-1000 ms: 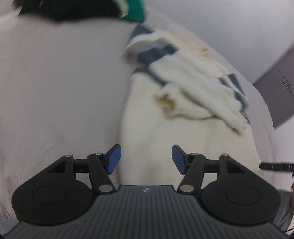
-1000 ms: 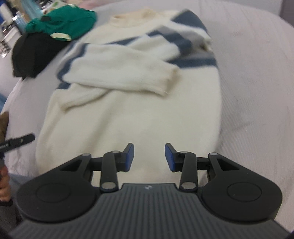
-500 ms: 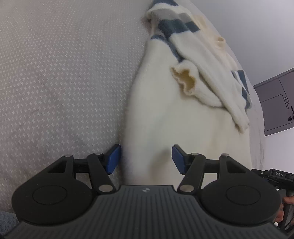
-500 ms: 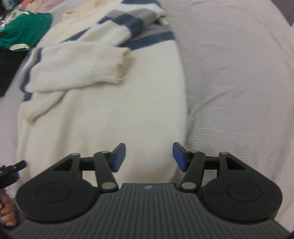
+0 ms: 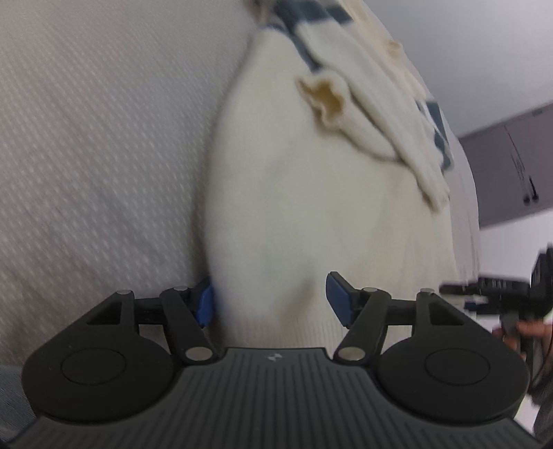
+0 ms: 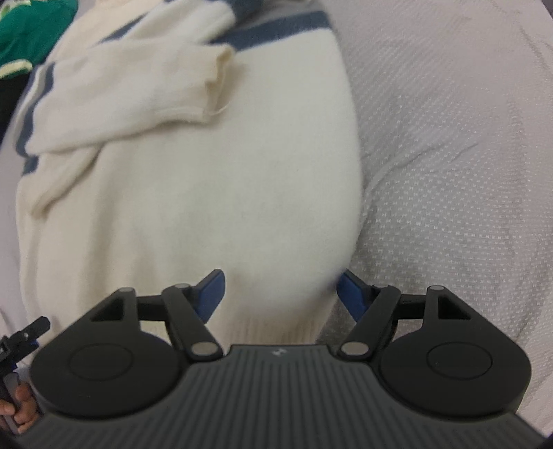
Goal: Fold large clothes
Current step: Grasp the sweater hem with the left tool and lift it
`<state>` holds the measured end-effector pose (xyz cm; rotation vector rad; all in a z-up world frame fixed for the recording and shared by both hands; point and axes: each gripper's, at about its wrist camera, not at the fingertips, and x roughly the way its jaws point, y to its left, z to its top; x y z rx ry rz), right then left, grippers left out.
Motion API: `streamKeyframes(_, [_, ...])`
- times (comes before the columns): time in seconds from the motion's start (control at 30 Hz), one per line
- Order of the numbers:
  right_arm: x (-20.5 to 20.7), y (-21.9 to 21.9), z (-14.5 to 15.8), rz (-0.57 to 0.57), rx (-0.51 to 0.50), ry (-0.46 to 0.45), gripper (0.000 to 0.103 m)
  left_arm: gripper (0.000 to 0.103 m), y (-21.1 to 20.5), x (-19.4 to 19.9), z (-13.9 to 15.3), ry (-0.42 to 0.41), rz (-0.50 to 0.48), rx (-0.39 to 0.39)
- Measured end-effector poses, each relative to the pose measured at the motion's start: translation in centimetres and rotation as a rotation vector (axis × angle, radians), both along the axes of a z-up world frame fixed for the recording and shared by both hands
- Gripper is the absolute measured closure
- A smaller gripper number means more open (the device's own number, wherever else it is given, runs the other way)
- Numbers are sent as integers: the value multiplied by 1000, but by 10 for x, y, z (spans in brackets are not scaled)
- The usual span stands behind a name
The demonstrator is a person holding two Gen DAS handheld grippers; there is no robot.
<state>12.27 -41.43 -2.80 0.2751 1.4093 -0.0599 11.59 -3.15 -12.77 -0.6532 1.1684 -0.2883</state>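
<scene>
Sweater (image 6: 193,193), cream knit with blue and grey stripes near the shoulders, lies flat on a bed covered in a pale grey dotted bedspread (image 6: 449,138). Both sleeves are folded across the chest: in the right wrist view one cuff (image 6: 214,83) ends near the middle of the body, and in the left wrist view the open mouth of the other cuff (image 5: 326,100) faces the camera. The ribbed hem is the near edge of the sweater, toward both cameras.

The left tongs (image 5: 269,302) stand wide at the hem's left corner. The left pad (image 5: 206,305) sits right at the sweater's side edge, partly hidden by the knit; the right pad (image 5: 337,300) is over the cream fabric. The hem lies between the jaws, but the blur hides whether a pad touches it, and the pads do not press together on it.

The right tongs (image 6: 281,293) also stand wide and have just been opening further, with the hem's right corner between the jaws. Its left pad (image 6: 211,292) is over the knit, its right pad (image 6: 349,292) at the sweater's right edge, above the bedspread. No pinch shows.

Each view catches the other tool at its border, held by a hand (image 6: 20,407). A green garment (image 6: 31,31) lies at the far left, beyond the sweater. A grey cabinet (image 5: 511,165) stands at the far right in the left wrist view.
</scene>
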Motion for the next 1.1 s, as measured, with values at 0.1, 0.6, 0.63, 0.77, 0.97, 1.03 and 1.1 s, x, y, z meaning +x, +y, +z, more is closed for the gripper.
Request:
streamKeyframes(0.1, [1, 10, -3, 48, -34, 28, 31, 33, -9, -4, -3, 8, -44, -5])
streamKeyframes(0.6, [-7, 41, -5, 209, -67, -2, 69, 87, -14, -11, -1, -49, -37, -1])
streamKeyframes(0.63, [-9, 39, -3, 192, -54, -23, 71, 88, -10, -12, 2, -66, -24, -16])
streamKeyframes(0.77, [-17, 32, 6, 159, 3, -109, 85, 89, 0, -13, 11, -120, 27, -89])
streamKeyframes(0.97, [-34, 15, 33, 96, 118, -255, 87, 90, 15, -12, 28, -169, 100, -176])
streamKeyframes(1.03, [-33, 8, 43, 69, 170, -306, 87, 90, 18, -12, 38, -198, 123, -198])
streamKeyframes(1.1, [-39, 4, 60, 53, 225, -357, 88, 91, 23, -14, 53, -245, 140, -239])
